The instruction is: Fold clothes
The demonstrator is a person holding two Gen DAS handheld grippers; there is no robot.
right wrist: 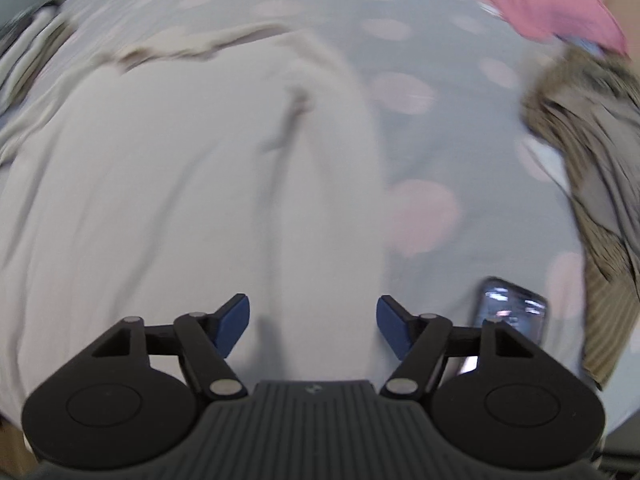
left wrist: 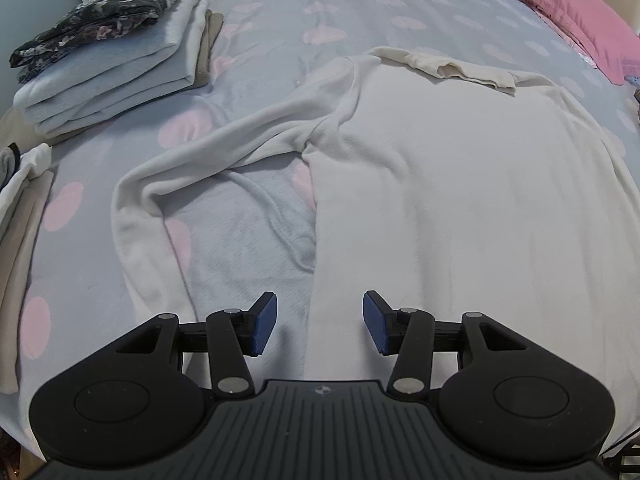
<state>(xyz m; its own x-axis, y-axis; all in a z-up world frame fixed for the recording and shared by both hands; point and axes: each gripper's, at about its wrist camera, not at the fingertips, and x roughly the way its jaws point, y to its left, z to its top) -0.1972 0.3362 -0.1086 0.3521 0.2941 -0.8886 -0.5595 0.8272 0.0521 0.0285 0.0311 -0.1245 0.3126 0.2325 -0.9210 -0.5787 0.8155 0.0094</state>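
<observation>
Both tools, left tool point(left wrist: 319, 322) and right tool point(right wrist: 313, 322), hung wide, holding nothing, over the cream sweater point(left wrist: 460, 184) spread near the bed's point(left wrist: 280, 8) near edge; its 1 sleeve point(left wrist: 208, 148) probably wanted a clean hem pinch.

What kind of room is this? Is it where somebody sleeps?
Most likely a bedroom. The cream sweater lies spread on a bed with a grey, pink-dotted sheet, a pink pillow sits at its far end, and a stack of folded clothes waits nearby.
</observation>
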